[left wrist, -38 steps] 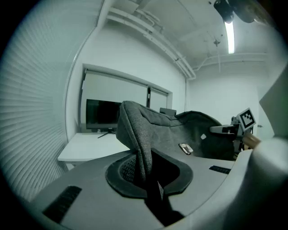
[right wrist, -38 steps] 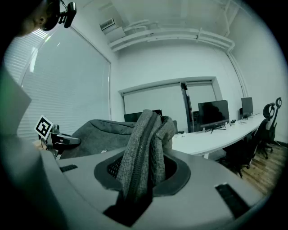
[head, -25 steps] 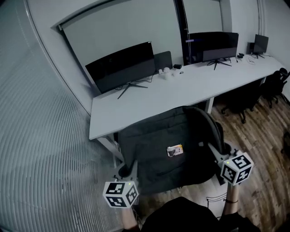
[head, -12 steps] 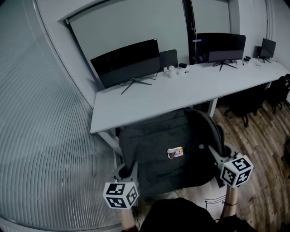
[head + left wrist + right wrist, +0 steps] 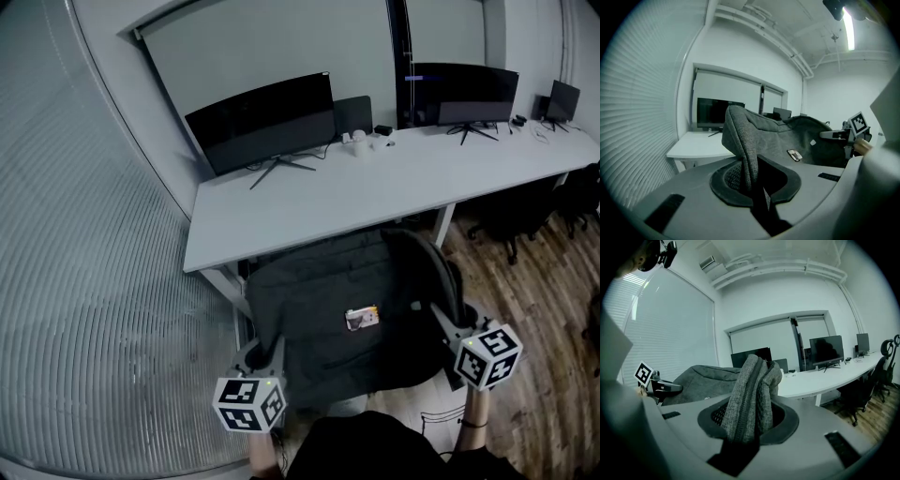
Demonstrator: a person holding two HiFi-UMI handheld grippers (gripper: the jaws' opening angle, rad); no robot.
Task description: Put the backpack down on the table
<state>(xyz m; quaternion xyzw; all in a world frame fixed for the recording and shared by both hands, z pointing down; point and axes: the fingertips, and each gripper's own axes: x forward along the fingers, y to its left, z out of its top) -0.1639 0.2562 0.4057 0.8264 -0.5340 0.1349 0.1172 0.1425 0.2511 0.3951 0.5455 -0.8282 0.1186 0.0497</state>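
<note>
A dark grey backpack (image 5: 337, 309) hangs in the air between both grippers, just in front of the white table (image 5: 375, 192). A small label (image 5: 362, 319) shows on its front. My left gripper (image 5: 267, 352) is shut on a thin fold of the backpack's left edge (image 5: 743, 150). My right gripper (image 5: 448, 328) is shut on a thick, zippered bunch of fabric (image 5: 750, 399) at its right edge. The bag's far edge overlaps the table's front rim in the head view. Whether it touches the table I cannot tell.
Two black monitors (image 5: 262, 122) (image 5: 461, 92) stand at the back of the table, with small white items (image 5: 364, 142) between them. Window blinds (image 5: 84, 281) fill the left. Black office chairs (image 5: 530, 211) stand on the wood floor to the right.
The backpack and both grippers have sunk slightly and sit a little closer to the table's front edge. Both grips are unchanged.
</note>
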